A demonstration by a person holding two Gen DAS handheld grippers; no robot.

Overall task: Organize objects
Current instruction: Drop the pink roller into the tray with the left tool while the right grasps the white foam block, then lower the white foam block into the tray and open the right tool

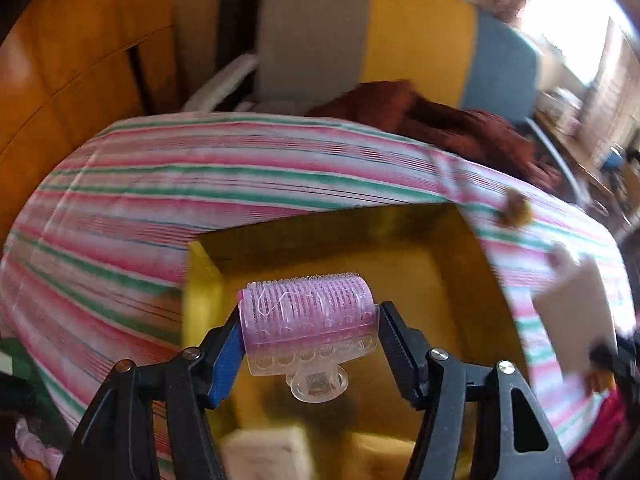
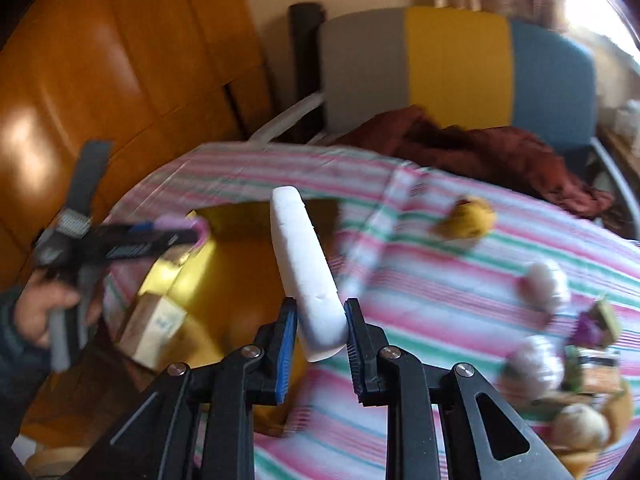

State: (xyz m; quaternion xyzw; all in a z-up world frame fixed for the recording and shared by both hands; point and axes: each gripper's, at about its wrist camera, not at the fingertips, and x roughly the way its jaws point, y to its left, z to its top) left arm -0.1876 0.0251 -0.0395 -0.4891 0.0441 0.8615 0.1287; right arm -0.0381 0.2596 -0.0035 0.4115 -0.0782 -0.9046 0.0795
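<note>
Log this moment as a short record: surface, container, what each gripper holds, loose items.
surface: striped cloth
container: yellow box, open, on the cloth
left gripper: jaws shut on a pink roller, above the box
right gripper: jaws shut on a white bar, near the box edge
loose items: small objects on the cloth at right, blurred
behind: chair with a brown cloth

Tricolour chair, rust-red cloth

No readable text — faint blue marks on small box too blurred
</note>
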